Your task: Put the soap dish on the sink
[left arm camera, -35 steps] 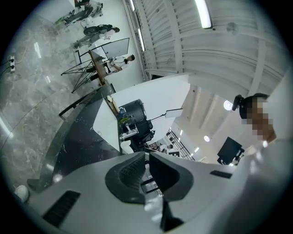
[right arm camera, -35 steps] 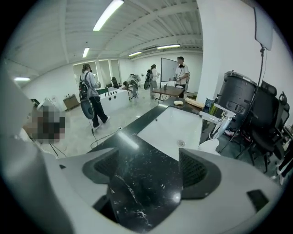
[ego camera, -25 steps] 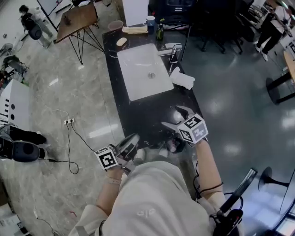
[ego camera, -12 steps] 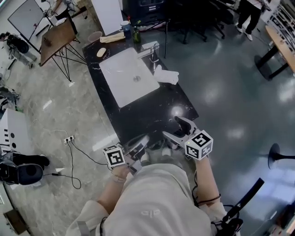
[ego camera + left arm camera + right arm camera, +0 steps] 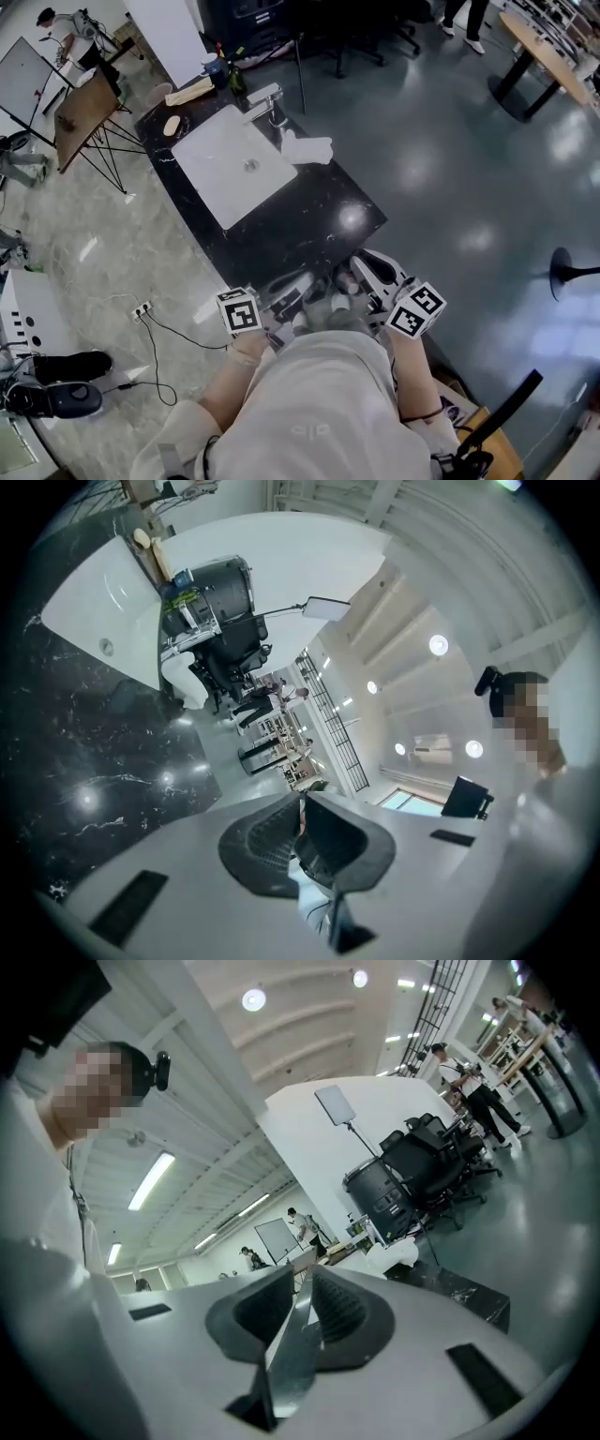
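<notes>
Soap dish (image 5: pixel 172 125): small tan oval on the black counter (image 5: pixel 309 216), just off the far-left corner of the sink (image 5: pixel 220 178), free of both tools. Faucet (image 5: pixel 265 98) on the sink's far-right edge; white cloth (image 5: pixel 307 148) just right of the sink. Both grippers well to the near side of the sink. Left gripper (image 5: pixel 301 803): pads pressed together, empty. Right gripper (image 5: pixel 302 1274): jaws closing, pads all but met, nothing between
</notes>
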